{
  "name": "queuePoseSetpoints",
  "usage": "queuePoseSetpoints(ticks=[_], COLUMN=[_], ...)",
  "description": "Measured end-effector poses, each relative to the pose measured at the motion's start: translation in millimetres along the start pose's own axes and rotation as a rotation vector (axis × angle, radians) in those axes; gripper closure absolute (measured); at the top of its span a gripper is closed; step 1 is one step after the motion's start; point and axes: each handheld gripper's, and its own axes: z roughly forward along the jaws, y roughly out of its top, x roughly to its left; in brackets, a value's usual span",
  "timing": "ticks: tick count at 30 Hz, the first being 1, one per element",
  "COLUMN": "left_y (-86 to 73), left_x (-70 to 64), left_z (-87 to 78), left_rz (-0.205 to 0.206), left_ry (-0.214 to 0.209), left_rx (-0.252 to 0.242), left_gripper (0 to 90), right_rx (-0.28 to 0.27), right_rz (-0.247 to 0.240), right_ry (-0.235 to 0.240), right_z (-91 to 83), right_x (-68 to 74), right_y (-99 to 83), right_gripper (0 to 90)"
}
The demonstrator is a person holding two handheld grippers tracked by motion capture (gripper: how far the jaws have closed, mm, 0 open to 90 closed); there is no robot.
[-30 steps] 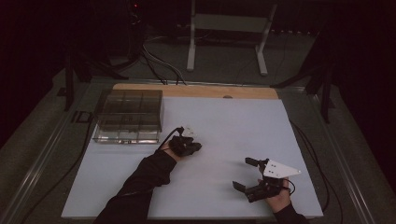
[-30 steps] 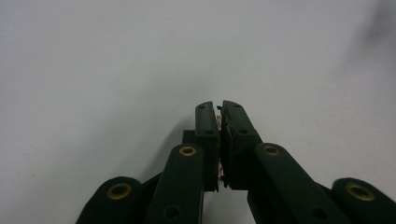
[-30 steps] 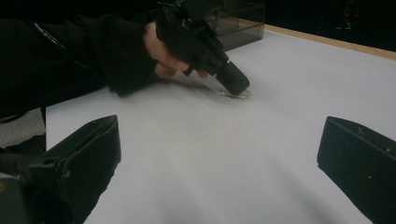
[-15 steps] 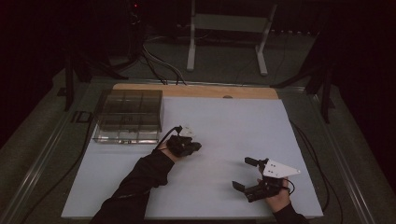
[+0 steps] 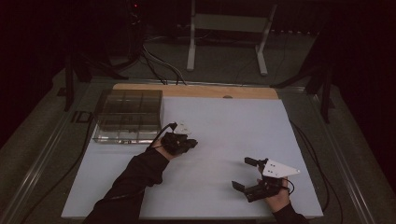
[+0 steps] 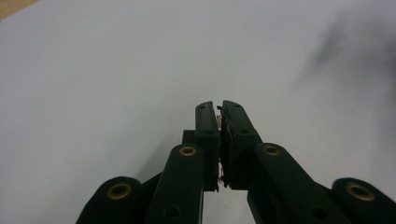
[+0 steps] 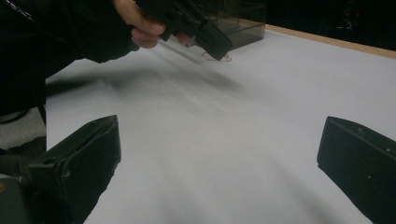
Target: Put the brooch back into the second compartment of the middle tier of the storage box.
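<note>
clear compartment box (image 5: 128, 116) sits beside the left claw (image 5: 190, 142); contents unclear

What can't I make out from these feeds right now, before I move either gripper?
- Small wire-like item in the left gripper: too thin and blurred in both gripper views to identify; the jaws cover most of it.
- Clear compartment box: contents unreadable in the dim high view.
- Right gripper: jaws wide apart, fingertips cut off by the right gripper view's edges.

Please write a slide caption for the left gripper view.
Left gripper, jaws shut on a thin wire piece, above the white table.
</note>
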Motion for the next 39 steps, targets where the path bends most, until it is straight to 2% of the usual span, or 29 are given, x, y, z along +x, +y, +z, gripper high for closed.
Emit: queuePoseSetpoints(ticks=[8,26,39], left_y=[2.1,3.0,0.5], left_x=[2.8,5.3,12.2], left_z=[-12.9,-31.1,-47.8], left_rz=[-0.001,0.006,-0.008], left_ry=[0.011,0.031,0.056], left_rx=[-0.005,-0.006,-0.010], left_gripper=[87.1,87.1,87.1], right_rx=[0.002,0.005,0.004], right_rz=[0.000,0.001,-0.001], right_ry=[0.000,-0.001,-0.001], right_z=[0.5,0.8,1.3], right_x=[-0.2,-0.1,0.1], right_y=[-0.4,-0.4,-0.2], right_gripper=[0.0,0.0,0.0])
